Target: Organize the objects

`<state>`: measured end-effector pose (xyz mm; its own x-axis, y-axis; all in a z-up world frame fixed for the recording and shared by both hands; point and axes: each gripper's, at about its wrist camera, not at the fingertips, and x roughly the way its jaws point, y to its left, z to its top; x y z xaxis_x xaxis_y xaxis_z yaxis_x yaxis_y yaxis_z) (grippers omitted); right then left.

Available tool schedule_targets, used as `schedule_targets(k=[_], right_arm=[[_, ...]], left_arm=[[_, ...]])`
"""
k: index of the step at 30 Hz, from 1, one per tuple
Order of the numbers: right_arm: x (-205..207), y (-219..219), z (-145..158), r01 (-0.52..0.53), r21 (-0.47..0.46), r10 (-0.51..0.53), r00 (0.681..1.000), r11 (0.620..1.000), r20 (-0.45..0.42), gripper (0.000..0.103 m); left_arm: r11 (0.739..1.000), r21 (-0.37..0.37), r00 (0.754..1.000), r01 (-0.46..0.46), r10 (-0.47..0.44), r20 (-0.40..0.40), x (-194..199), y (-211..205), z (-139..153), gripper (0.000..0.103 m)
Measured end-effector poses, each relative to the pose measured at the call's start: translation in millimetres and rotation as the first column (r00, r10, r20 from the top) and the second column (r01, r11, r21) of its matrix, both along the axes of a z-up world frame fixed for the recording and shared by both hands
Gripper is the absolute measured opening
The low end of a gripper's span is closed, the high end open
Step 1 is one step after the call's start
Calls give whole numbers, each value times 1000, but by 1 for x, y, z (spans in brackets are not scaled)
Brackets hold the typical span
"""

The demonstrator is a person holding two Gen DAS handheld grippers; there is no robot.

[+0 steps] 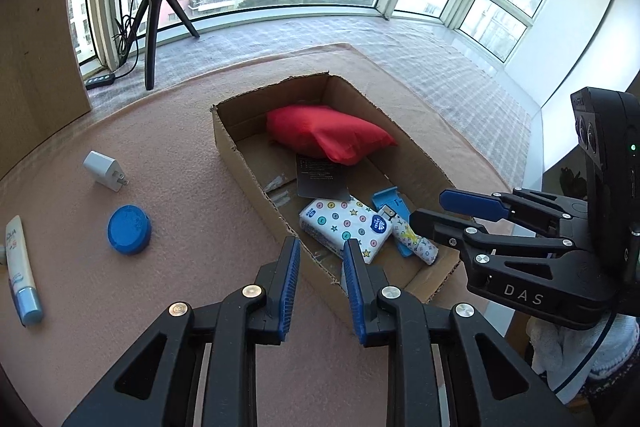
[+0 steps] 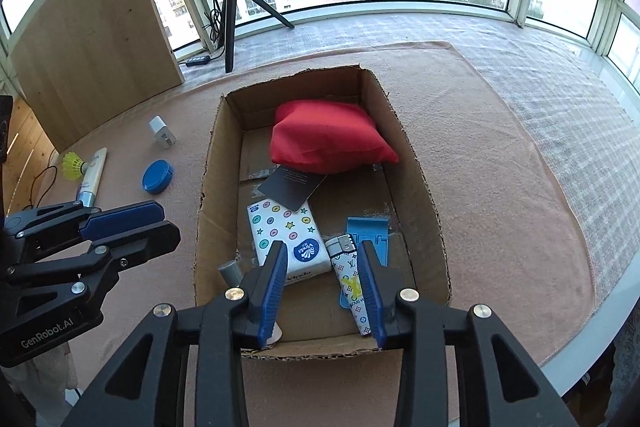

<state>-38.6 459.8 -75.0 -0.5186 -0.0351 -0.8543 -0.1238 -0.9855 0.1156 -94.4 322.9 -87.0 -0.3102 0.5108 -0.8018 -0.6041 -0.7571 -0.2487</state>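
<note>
right hand-held gripper [image 2: 322,285] over the near end of the cardboard box [image 2: 430,211], jaws apart, nothing pressed between the pads; patterned lighter [image 2: 352,277] lying loose on the box floor below. best lifted straight up, clear of the near wall. left hand-held gripper [image 1: 320,285] above the near box rim, jaws slightly apart and empty. next likely pick on the pink worktop [image 1: 180,155]: blue round lid [image 1: 129,230], then sunscreen tube [image 1: 20,267] and white charger plug [image 1: 104,171]. worth approaching from above, centred. farther in the box: tissue pack [image 2: 286,235], black card [image 2: 292,187], red pouch [image 2: 328,139].
</note>
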Motion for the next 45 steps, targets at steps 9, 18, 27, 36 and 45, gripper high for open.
schedule_targets(k=[9, 18, 27, 36, 45], right_arm=[[-6, -46, -1, -76, -32, 76, 997, 997, 1, 39], [-16, -93, 1, -139, -81, 139, 990, 987, -9, 39], [-21, -130, 1, -193, -92, 193, 981, 977, -10, 39], [-24, -148, -2, -219, -98, 221, 975, 971, 6, 39], [-26, -140, -7, -198, -107, 201, 979, 974, 23, 39]], left_arm=[[992, -10, 992, -127, 127, 22, -11, -79, -5, 24], [932, -37, 929, -360, 362, 78, -59, -201, -16, 24], [859, -61, 849, -509, 512, 129, -113, -291, -31, 24], [822, -82, 804, -564, 569, 174, -163, -328, -54, 24], [811, -105, 779, -576, 583, 231, -189, -338, -81, 30]])
